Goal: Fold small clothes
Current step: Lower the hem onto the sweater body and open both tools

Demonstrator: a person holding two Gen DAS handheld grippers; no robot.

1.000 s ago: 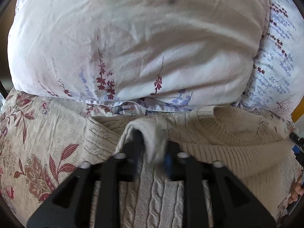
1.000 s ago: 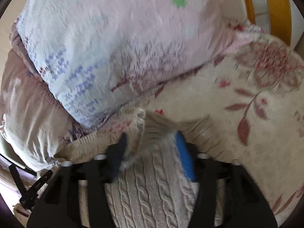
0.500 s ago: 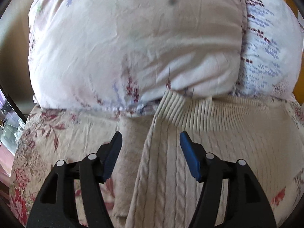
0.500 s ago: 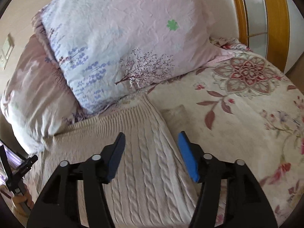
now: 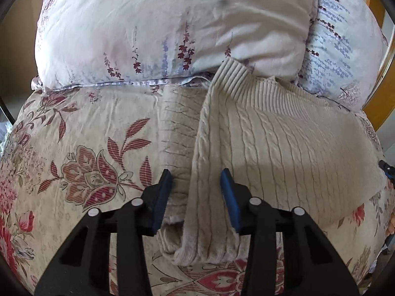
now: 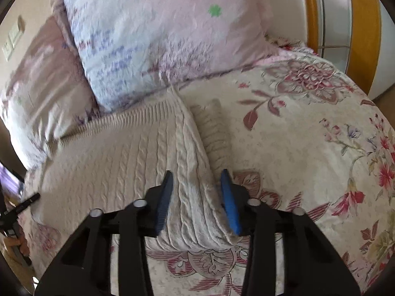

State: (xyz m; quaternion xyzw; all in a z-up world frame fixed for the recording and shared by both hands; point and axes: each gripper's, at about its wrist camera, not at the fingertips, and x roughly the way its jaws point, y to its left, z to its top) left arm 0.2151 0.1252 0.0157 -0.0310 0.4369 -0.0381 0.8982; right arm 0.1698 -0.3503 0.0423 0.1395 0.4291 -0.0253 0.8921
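Both grippers were spread wide over the sweater half a second back; the jaws have just been closing, each now around a folded side edge near the hem. Reads as regrasping for the next fold, sides already tucked in.

Left gripper (image 5: 196,197): jaws narrow, the doubled cable-knit edge of the sweater (image 5: 284,143) sits between them, lower centre of frame. Left pad looks touching the knit, right pad just beside it; can't confirm a firm pinch.

Right gripper (image 6: 197,197): jaws narrow, both pads look pressed against the bunched edge, lower centre of its frame. Looks like a grip.

The sweater lies flat on the floral bedspread (image 5: 74,148), ribbed end up against the pillows (image 5: 172,24) at top of frame. Next is probably lifting the near end toward the pillows, my guess.
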